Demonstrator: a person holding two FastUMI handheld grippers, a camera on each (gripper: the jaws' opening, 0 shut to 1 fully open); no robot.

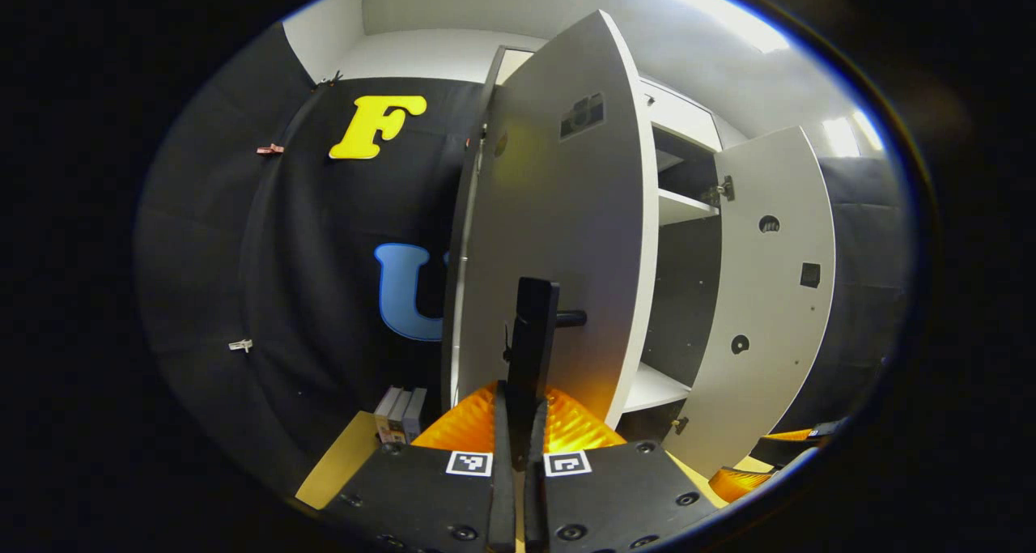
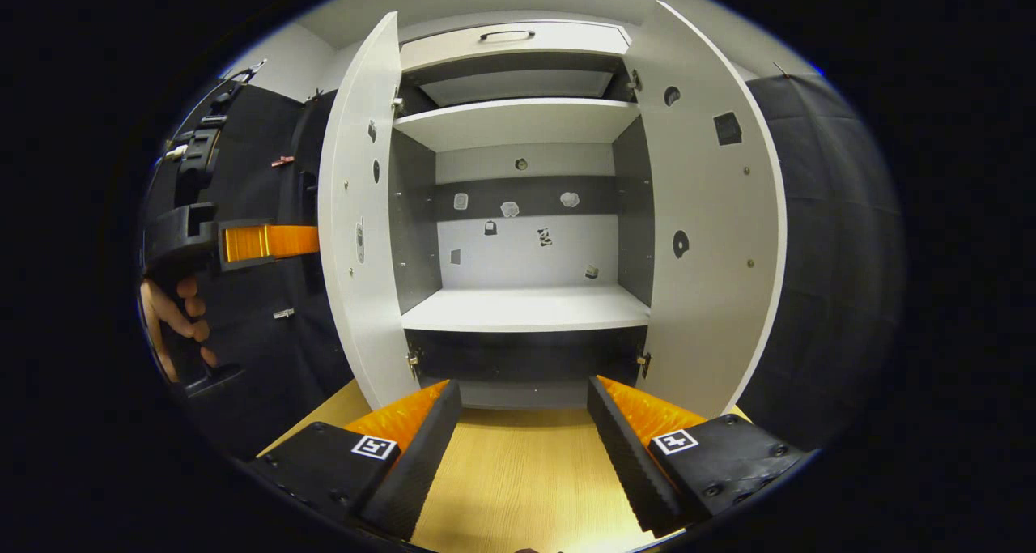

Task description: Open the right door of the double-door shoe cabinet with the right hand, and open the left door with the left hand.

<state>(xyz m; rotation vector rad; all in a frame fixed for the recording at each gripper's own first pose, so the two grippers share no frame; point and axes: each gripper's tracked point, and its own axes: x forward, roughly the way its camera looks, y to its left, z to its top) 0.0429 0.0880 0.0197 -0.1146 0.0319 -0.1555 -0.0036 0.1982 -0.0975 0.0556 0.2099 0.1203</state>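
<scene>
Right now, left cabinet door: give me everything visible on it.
The left door is a flat white panel, laminate by the look, swung wide open and upright. A black bar handle on its outer face is clamped by the left gripper. In the right gripper view its inner face shows small screws, dark holes and hinges at the cabinet edge. Nothing else touches it.

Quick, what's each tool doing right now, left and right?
Left tool: closed on the left door's handle.
Right tool: open, holding nothing.
</scene>
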